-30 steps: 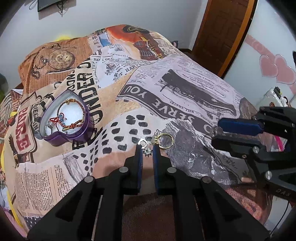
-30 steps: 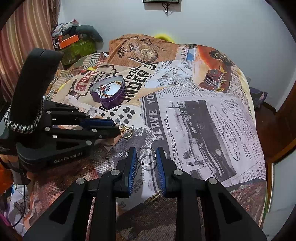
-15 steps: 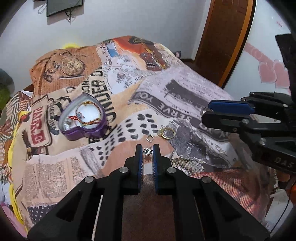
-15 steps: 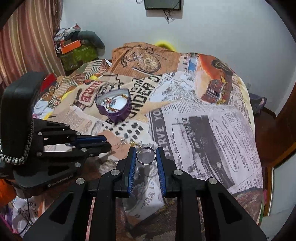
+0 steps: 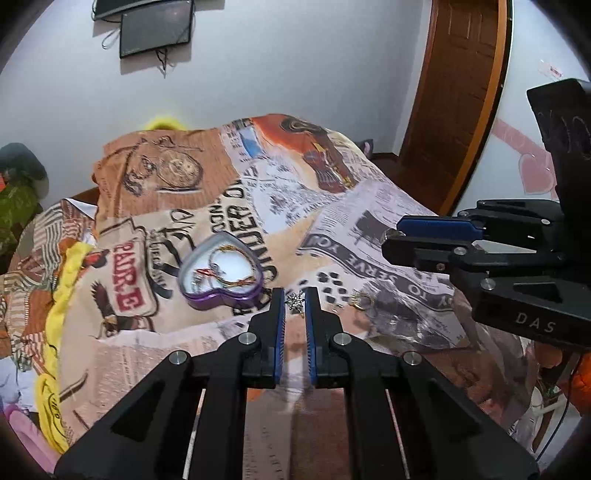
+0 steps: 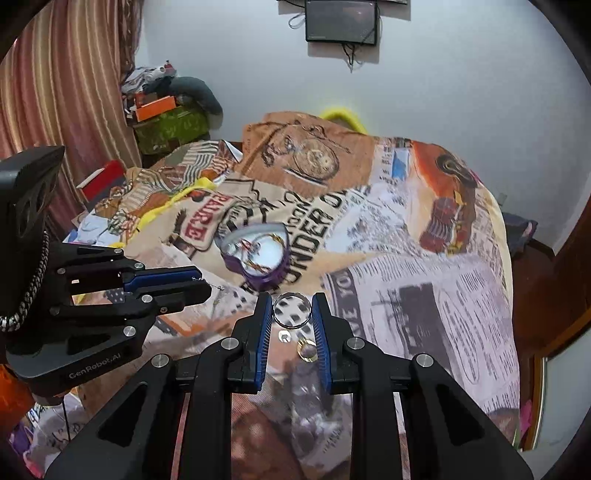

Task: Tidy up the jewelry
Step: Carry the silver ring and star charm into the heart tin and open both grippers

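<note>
A purple heart-shaped tin holding a gold bracelet and a red string lies open on the printed bedspread; it also shows in the right wrist view. My left gripper is shut on a small silver star pendant, lifted above the bed just right of the tin. My right gripper is shut on a silver ring, raised in front of the tin. A gold ring and a small silver ring lie on the bedspread below it.
The bed is covered by a newspaper-print spread. A brown door stands at the right. A wall screen hangs behind. Clutter and boxes sit by the curtain at the left.
Both grippers have lifted off the bed with their pieces and moved toward the heart tin. The gold ring and small silver ring stay on the bedspread.
</note>
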The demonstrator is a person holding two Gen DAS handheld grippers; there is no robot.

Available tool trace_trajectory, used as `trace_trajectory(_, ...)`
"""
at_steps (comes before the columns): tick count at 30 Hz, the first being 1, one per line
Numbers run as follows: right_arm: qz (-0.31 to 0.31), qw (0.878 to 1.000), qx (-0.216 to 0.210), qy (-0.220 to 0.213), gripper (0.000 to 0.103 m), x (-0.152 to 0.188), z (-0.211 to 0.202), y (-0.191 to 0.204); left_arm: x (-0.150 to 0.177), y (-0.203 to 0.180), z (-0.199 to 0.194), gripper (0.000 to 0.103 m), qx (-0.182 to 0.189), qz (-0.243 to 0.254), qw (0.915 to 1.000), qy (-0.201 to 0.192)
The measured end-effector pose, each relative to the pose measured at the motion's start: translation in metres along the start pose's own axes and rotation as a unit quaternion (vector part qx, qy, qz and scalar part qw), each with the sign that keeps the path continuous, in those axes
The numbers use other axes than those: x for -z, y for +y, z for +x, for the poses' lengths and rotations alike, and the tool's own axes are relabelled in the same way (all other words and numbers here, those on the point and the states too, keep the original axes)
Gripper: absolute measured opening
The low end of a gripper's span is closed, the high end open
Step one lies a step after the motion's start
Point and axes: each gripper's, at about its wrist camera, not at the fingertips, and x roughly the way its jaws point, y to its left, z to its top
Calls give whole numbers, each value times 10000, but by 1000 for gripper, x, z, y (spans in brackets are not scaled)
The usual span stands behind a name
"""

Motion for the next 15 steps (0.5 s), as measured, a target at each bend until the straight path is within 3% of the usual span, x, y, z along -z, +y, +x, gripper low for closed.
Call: trace_trajectory(15, -85, 9997, -207, -66, 20, -38, 32, 22, -4, 54, 12, 9, -249, -296, 9992, -86)
